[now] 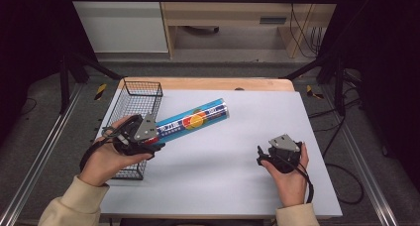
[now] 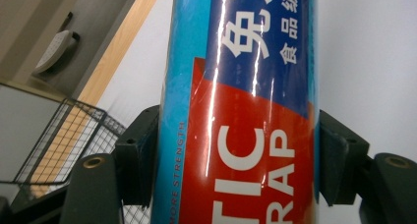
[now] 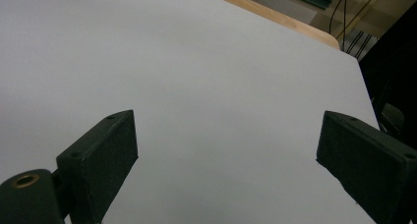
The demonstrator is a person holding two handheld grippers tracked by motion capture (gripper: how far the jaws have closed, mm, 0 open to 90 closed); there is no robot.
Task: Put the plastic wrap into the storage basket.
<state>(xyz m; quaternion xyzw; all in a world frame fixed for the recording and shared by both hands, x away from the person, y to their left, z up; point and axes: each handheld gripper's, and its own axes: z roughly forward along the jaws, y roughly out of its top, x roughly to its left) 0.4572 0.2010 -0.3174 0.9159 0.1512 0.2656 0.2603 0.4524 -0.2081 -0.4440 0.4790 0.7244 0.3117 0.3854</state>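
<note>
Fingers of the left gripper [image 1: 154,145] pinched the near end of a blue plastic-wrap tube [image 1: 194,120] in the high view; tube lay slanting up-right over the grey table top [image 1: 237,176], far end w/ silver cap. Wire basket [image 1: 134,107] stood just left of it at the table's left edge, partly behind the left hand [image 1: 106,159]. Right gripper [image 1: 262,154] sat well apart at lower right, held by the right hand [image 1: 291,179], palm up, grey plate on top.

Left gripper view: both pads pressed vs. the tube [image 2: 246,111] sides, red/blue label between them; basket [image 2: 64,145] at left.

Right gripper view: jaws spread wide, nothing between, bare table [image 3: 211,86] beyond, wooden edge [image 3: 275,17] at top.
</note>
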